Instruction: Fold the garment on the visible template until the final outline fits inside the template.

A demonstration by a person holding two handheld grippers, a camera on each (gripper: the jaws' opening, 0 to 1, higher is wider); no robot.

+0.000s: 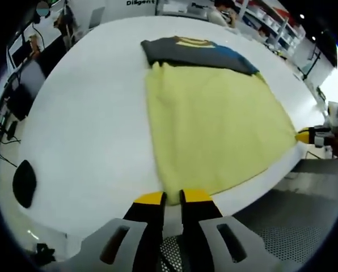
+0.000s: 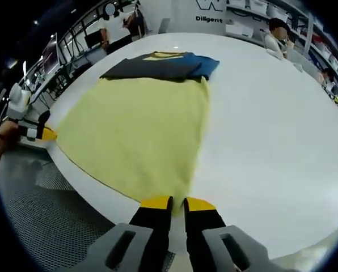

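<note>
I see the garment [image 1: 214,119], a yellow shirt with a dark grey and blue upper part, lying flat on the white bench [image 1: 84,113], its dark end at the far side and its yellow hem along the near edge.

In the left gripper view, my left claw [image 1: 173,198] sits at the near left corner of the hem. Its yellow-tipped jaws stand close together with a narrow gap; the tips meet the cloth edge, but I cannot tell whether cloth is pinched between them. At the right edge of that view, the other claw [image 1: 309,136] touches the near right corner of the hem.

In the right gripper view, my right claw [image 2: 178,204] sits at the near corner of the hem [image 2: 146,141], jaws likewise close together at the cloth edge; grip not confirmable. The left claw [image 2: 44,134] shows at the left, at the opposite hem corner.

A black oval object [image 1: 24,182] lies on the bench, well apart to the left of the garment.
</note>
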